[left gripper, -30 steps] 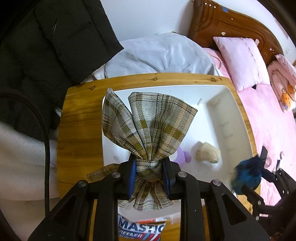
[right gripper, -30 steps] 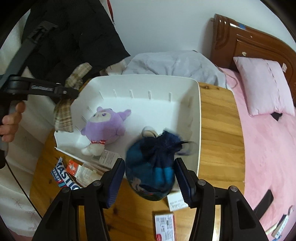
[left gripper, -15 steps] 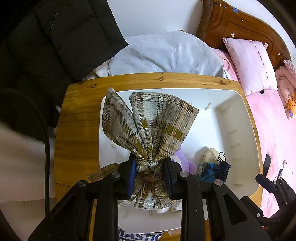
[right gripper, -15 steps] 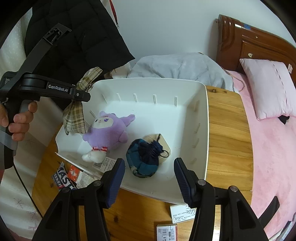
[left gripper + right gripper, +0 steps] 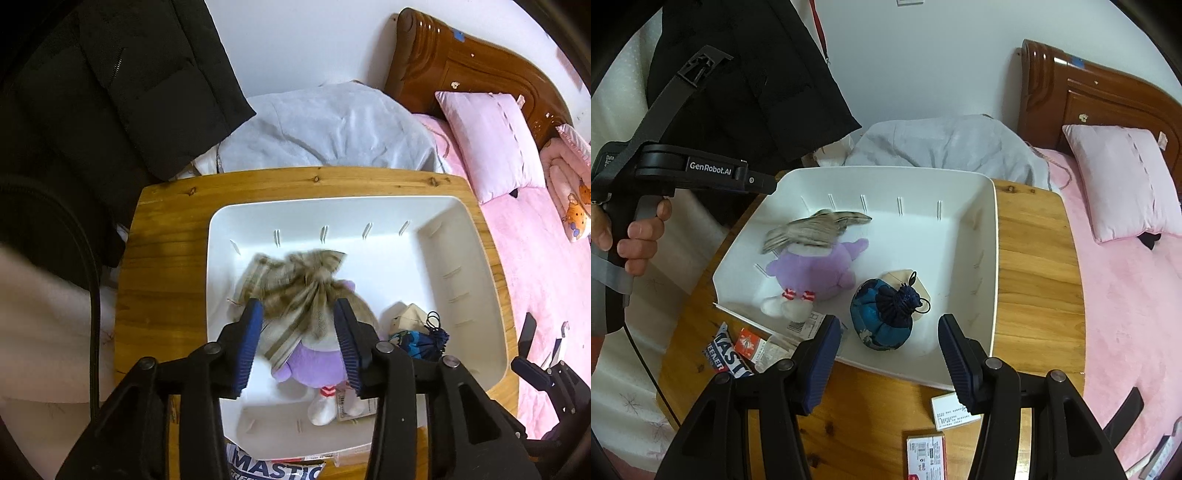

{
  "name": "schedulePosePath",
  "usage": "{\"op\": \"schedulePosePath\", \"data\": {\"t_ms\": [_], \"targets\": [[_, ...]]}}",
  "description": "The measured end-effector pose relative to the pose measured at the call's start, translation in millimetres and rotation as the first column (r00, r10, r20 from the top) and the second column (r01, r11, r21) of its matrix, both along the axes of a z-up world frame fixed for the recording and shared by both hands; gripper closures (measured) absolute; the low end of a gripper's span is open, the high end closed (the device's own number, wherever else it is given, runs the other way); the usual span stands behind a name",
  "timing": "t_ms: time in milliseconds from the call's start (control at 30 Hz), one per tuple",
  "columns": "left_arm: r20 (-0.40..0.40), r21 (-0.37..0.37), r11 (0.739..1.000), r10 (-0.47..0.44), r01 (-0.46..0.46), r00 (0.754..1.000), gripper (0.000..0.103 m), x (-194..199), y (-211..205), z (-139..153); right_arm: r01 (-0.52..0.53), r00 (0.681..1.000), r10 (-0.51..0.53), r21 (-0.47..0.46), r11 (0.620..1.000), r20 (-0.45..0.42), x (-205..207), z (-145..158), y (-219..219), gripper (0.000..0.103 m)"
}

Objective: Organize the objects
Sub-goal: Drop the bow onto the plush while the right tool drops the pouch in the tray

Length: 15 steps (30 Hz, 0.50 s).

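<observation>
A white tray [image 5: 476, 236] sits on the wooden table [image 5: 162, 258]. Inside it a purple plush toy [image 5: 812, 273] lies on its back. The plaid cloth [image 5: 291, 280] is blurred and lies loose across the plush's head [image 5: 816, 227]. My left gripper [image 5: 298, 308] hovers just above the cloth; its jaws are opening and the pads stand clear of the fabric. A blue drawstring pouch [image 5: 882, 314] rests in the tray beside the plush, over a beige item. My right gripper [image 5: 888, 321] hangs open above the tray's near rim, with nothing between its fingers.
Packets [image 5: 738, 347] and small cards [image 5: 953, 410] lie on the table in front of the tray. A black jacket [image 5: 110, 92] hangs at the left, with a grey bundle [image 5: 332, 129] behind the table. A bed with a pink pillow [image 5: 487, 140] lies to the right. A hand [image 5: 639, 236] holds the left gripper.
The left jaws opened and the plaid cloth dropped onto the plush in the tray. The right gripper let the blue pouch fall into the tray and drew back.
</observation>
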<state>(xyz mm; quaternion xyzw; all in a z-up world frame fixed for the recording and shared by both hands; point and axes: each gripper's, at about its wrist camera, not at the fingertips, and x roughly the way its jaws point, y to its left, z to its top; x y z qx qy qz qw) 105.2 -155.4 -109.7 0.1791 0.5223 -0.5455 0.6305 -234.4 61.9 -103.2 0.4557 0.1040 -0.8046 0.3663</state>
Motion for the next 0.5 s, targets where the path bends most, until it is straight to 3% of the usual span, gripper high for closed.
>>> {"op": "schedulePosePath", "data": {"t_ms": [500], "targets": [[0.067, -0.064, 0.997, -0.047, 0.052, 0.997, 0.054, 5, 48, 23, 0.078, 0.997, -0.078, -0.006, 0.997, -0.018, 48, 23, 12, 0.041]]}}
